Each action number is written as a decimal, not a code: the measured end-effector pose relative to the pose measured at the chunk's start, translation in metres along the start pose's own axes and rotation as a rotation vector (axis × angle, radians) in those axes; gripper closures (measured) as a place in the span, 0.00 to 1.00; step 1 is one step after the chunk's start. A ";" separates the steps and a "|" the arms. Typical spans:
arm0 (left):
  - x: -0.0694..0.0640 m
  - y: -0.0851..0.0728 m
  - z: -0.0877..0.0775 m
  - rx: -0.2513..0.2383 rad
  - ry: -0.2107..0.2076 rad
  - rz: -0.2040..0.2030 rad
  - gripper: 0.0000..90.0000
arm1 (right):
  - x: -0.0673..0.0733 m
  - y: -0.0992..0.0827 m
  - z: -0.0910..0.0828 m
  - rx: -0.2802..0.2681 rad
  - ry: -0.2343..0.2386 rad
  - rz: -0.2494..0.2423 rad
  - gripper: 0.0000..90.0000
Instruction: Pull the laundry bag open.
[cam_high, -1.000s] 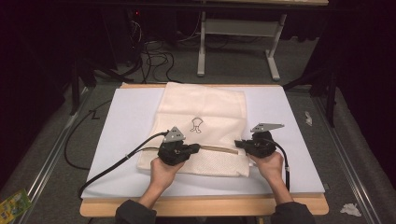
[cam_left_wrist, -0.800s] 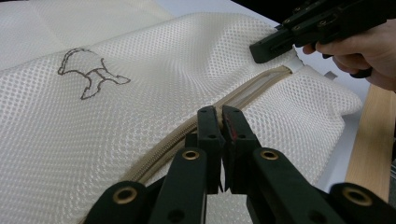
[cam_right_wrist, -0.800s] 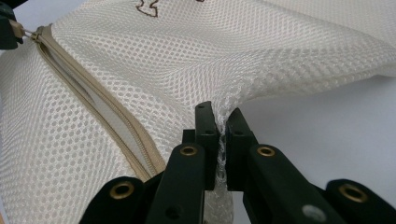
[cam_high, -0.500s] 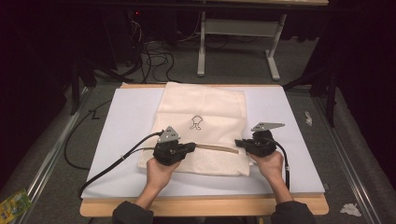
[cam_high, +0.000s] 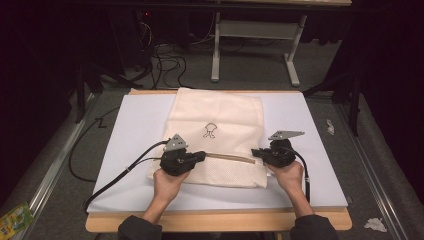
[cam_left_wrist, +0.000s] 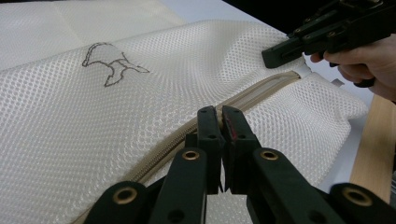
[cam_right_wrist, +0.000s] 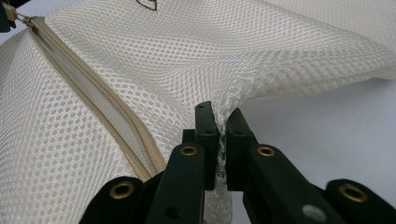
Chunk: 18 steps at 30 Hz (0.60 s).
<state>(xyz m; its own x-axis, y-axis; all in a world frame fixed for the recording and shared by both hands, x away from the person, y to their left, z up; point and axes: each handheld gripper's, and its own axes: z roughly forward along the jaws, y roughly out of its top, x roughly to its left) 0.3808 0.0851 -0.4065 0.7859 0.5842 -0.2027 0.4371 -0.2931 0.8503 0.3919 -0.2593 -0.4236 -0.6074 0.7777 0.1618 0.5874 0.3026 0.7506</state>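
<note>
Dim room, grey carpeted floor (cam_high: 55, 165). White-legged desk frame (cam_high: 252, 42) behind, black cables (cam_high: 165, 60) tangled beneath. Crumpled paper scraps (cam_high: 375, 224) beside wooden-edged worktop (cam_high: 215, 222).

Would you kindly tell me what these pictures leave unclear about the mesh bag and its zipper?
- Zipper pull: in the left gripper view the left hand-held gripper closes right over the zipper, hiding what it pinches.
- Inside of the mesh bag: no view shows through the weave.
- Printed figure: too small in the high view, cut off by the right gripper view's top edge.
</note>
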 end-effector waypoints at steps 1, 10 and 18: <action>0.000 0.000 0.000 0.000 0.000 0.000 0.97 | 0.000 0.000 0.000 0.000 0.000 0.000 0.98; 0.003 0.004 -0.007 0.001 0.029 0.010 0.97 | -0.002 0.008 -0.005 0.002 -0.012 -0.014 0.98; 0.001 0.002 -0.007 -0.011 0.055 0.032 0.97 | -0.005 0.012 -0.004 0.014 -0.025 -0.014 0.98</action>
<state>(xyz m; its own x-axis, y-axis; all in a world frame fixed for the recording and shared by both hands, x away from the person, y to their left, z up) 0.3795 0.0908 -0.4017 0.7742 0.6154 -0.1481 0.4069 -0.3047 0.8612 0.3995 -0.2618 -0.4127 -0.6025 0.7865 0.1354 0.5865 0.3214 0.7435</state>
